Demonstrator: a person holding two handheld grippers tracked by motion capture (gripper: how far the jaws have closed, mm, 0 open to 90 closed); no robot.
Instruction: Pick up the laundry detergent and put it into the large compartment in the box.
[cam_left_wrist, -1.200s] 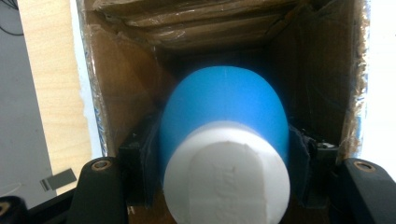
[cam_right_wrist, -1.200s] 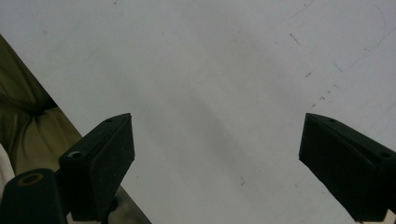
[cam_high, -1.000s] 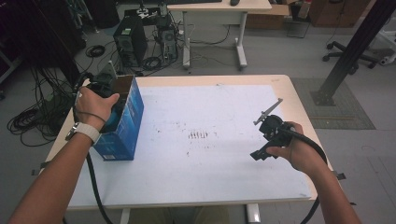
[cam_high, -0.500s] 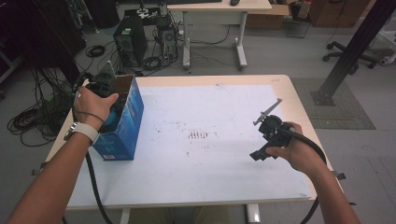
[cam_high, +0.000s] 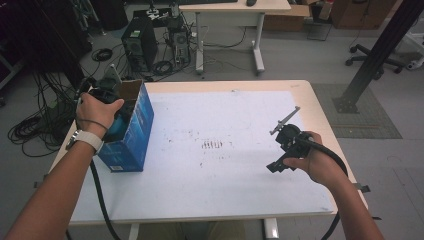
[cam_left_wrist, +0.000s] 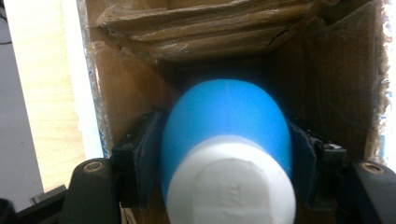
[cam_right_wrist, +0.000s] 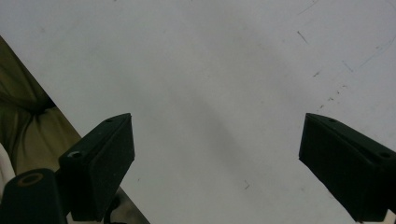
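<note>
A blue cardboard box (cam_high: 129, 134) stands open-topped at the table's left edge. My left gripper (cam_high: 107, 97) reaches down into it, shut on a blue bottle with a white cap (cam_left_wrist: 227, 154). In the left gripper view the jaws press both sides of the bottle, with the box's brown inner walls (cam_left_wrist: 140, 79) all around. My right gripper (cam_high: 282, 150) hovers over the white table top (cam_high: 215, 165) at the right side. Its jaws stand wide open with nothing between them, and its fingertips (cam_right_wrist: 109, 158) frame bare white surface.
The white sheet on the table carries small dark marks (cam_high: 212, 145) near its middle. Beyond the far edge stand a computer tower (cam_high: 140, 45), cables on the floor and a second desk (cam_high: 235, 10). A black post (cam_high: 372, 55) rises at the right.
The left hand and its gripper have shifted very slightly at the box's top. The right gripper stays where it was.
</note>
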